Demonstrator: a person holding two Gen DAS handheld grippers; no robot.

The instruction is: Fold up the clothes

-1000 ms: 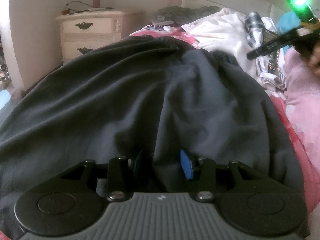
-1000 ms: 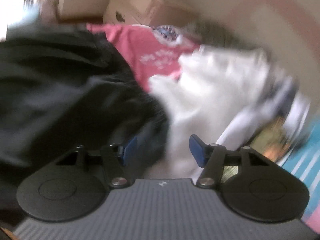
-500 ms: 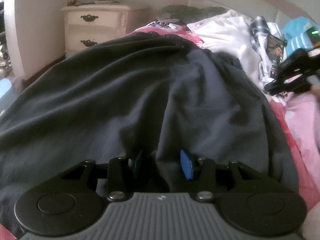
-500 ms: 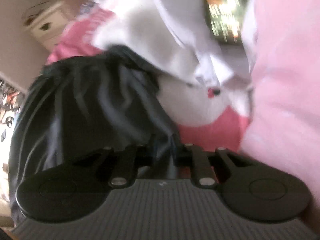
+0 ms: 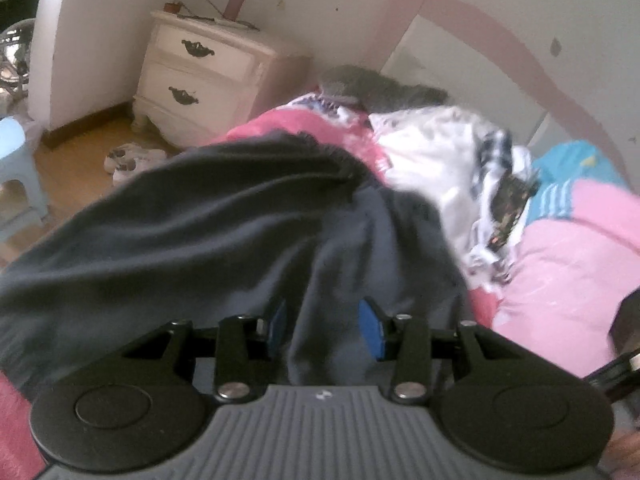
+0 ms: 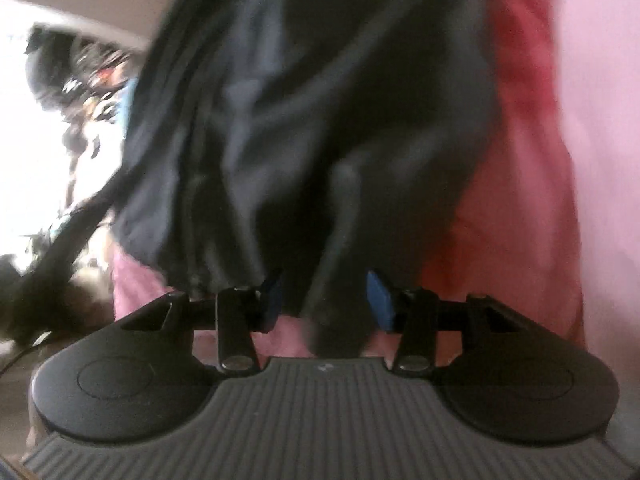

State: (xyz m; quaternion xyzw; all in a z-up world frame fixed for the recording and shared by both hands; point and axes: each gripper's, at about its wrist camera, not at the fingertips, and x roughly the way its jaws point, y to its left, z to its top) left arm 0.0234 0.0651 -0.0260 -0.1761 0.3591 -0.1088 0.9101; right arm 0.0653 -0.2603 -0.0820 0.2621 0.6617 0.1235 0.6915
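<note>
We've got the dark garment (image 5: 224, 232) draped over the bed (image 5: 560, 264), a bunched fold of it running between each pair of tongs. Left tongs (image 5: 325, 326) straddle the cloth with pads still apart; whether they pinch it we cannot tell. Right tongs (image 6: 325, 300) look the same through the blur. We judge we're gathering an edge; next, both close firmly and carry it across

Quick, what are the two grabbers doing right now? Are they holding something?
Left gripper: shut on a bunch of the dark garment.
Right gripper: shut on a fold of the same dark garment; the view is blurry.
</note>
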